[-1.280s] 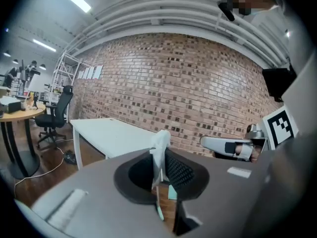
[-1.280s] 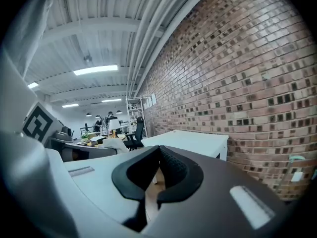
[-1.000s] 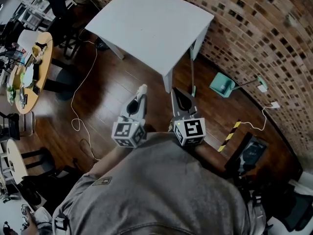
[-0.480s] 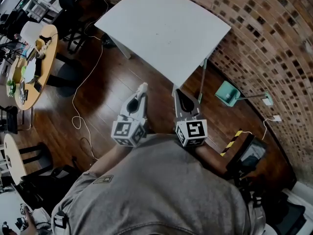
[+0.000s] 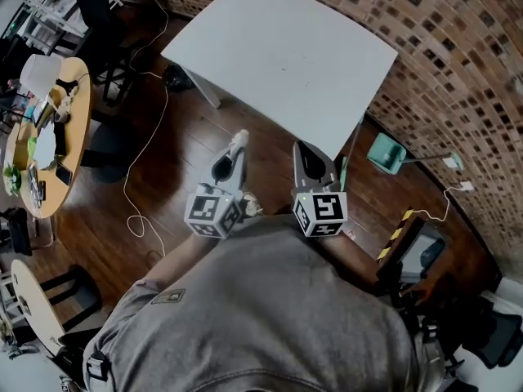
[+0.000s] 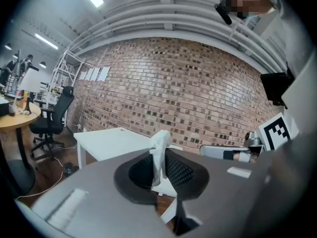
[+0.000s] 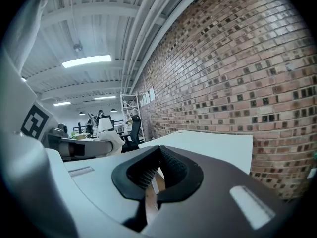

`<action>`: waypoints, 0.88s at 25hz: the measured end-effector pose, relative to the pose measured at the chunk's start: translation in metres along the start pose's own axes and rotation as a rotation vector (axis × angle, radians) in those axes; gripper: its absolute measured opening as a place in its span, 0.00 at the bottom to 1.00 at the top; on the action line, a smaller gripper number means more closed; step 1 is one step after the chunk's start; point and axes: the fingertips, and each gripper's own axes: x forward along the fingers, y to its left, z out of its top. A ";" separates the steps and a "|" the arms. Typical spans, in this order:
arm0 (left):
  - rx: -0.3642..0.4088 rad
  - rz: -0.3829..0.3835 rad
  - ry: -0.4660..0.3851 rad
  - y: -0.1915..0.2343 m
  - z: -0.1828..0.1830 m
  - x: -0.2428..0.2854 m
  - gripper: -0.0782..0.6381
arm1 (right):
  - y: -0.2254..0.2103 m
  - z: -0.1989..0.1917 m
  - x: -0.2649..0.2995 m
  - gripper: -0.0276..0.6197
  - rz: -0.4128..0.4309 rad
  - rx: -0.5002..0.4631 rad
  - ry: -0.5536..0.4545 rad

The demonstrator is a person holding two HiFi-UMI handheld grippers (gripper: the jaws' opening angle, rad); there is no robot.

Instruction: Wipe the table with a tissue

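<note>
The white table (image 5: pixel 286 55) stands ahead of me by the brick wall, its top bare. My left gripper (image 5: pixel 237 144) hangs over the wooden floor short of the table's near edge. It is shut on a white tissue (image 6: pixel 159 155), which sticks up between the jaws; the tissue's tip (image 5: pixel 239 140) shows in the head view too. My right gripper (image 5: pixel 303 148) is beside it, also short of the table, shut with nothing between its jaws (image 7: pixel 158 152). In the right gripper view the table (image 7: pixel 213 145) lies just beyond the jaws.
A curved brick wall (image 5: pixel 458 72) runs behind and to the right of the table. A green dustpan (image 5: pixel 384 152) sits on the floor at the right. A white cable (image 5: pixel 131 170) trails across the floor. A round wooden table (image 5: pixel 41 137) with clutter stands at the left, near an office chair (image 6: pixel 49 118).
The table has come nearer and lower in the head view as the person moves toward it. Both grippers keep the same pose, the tissue still held.
</note>
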 end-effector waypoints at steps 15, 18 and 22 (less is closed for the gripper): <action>-0.030 -0.108 0.084 0.045 0.007 0.068 0.16 | -0.024 -0.005 0.052 0.06 -0.178 0.055 0.034; -0.015 -0.113 0.106 0.051 0.012 0.094 0.16 | -0.044 0.002 0.074 0.06 -0.198 0.078 0.025; 0.013 -0.129 0.119 0.052 0.021 0.142 0.16 | -0.077 0.014 0.104 0.06 -0.214 0.107 0.001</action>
